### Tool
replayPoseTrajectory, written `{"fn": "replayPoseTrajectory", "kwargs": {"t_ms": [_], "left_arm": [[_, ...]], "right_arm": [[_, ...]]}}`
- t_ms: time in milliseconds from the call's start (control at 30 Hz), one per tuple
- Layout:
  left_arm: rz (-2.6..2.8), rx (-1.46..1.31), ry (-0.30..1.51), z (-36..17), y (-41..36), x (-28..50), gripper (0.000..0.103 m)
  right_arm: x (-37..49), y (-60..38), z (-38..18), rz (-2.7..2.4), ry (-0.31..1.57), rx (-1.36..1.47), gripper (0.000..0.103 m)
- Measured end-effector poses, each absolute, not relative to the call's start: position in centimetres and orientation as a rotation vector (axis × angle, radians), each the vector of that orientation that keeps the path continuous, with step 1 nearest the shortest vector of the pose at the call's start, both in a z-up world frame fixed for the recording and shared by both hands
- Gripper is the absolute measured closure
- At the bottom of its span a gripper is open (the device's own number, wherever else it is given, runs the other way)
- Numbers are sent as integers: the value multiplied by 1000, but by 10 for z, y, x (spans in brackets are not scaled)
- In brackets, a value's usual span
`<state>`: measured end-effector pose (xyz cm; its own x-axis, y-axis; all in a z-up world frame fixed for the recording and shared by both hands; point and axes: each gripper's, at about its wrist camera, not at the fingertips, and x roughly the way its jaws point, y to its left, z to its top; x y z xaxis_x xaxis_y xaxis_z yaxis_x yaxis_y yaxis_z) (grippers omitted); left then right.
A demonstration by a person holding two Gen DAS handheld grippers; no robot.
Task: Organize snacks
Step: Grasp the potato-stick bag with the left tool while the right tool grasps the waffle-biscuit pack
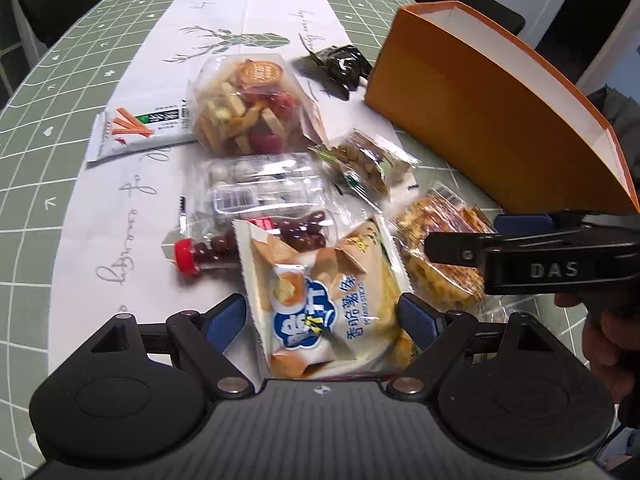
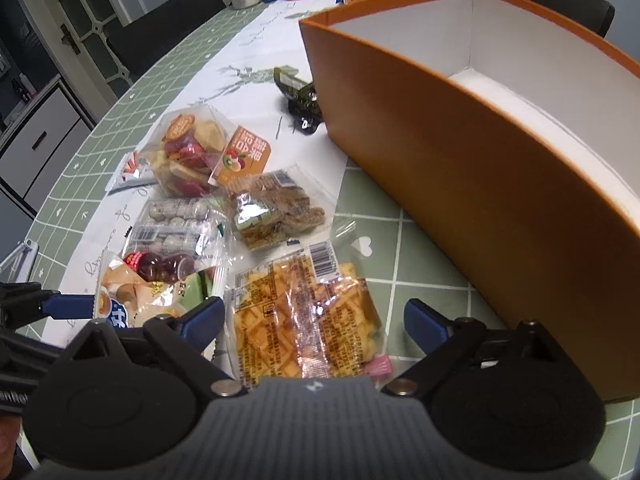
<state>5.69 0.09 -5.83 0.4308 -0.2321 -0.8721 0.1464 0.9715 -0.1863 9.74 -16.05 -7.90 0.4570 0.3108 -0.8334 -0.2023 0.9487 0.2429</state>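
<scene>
A white and tan bag of potato sticks (image 1: 320, 300) lies on the table runner between the blue pads of my left gripper (image 1: 322, 318), which is open and straddles it. To its right, a clear packet of yellow lattice crackers (image 2: 304, 320) lies on the green cloth between the fingers of my right gripper (image 2: 314, 320). That gripper is open too, with a gap to its right pad. An orange box (image 2: 440, 168) with a white, bare inside stands just right of the snacks, also seen as the orange box (image 1: 480, 120) in the left wrist view.
Beyond lie a bag of mixed fruit crisps (image 1: 248, 108), a peanut pack (image 1: 368, 164), a red-capped bottle of chocolate balls (image 1: 212, 256), a clear pack of white balls (image 1: 260, 188), a white stick-snack packet (image 1: 140, 132) and a dark green packet (image 1: 340, 68). More items crowd the table's far end.
</scene>
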Motion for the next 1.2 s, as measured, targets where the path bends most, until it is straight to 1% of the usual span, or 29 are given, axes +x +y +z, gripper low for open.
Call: {"fn": "replayPoseTrajectory", "kwargs": {"t_ms": [67, 100, 167, 333, 400, 467, 567, 633, 767, 933, 1200], "left_arm": [[-245, -83, 1099, -60, -2, 57, 3], [-248, -77, 1100, -61, -4, 58, 0], [-252, -62, 1104, -65, -8, 59, 0], [-247, -46, 1124, -72, -14, 61, 0], [-245, -21, 1122, -73, -17, 61, 0], [-241, 12, 1125, -73, -21, 62, 0], [-260, 36, 1127, -73, -25, 60, 0], [-276, 29, 1130, -71, -25, 60, 3], [-282, 47, 1111, -66, -25, 58, 6], [-300, 35, 1104, -62, -24, 58, 10], [-324, 39, 1106, -55, -21, 55, 10]], "right_arm": [[98, -156, -83, 318, 1062, 93, 9], [99, -155, -86, 320, 1066, 88, 9], [100, -153, -89, 322, 1073, 85, 8], [100, -149, -91, 321, 1057, 36, 10], [99, -147, -91, 322, 1049, 12, 12], [99, -147, -90, 329, 1040, 3, 19], [99, -148, -89, 337, 1038, 4, 24], [99, -150, -88, 336, 1036, 7, 26], [99, -155, -86, 328, 1032, 16, 29], [98, -157, -83, 324, 1022, 10, 31], [94, -159, -76, 341, 1018, 20, 32]]}}
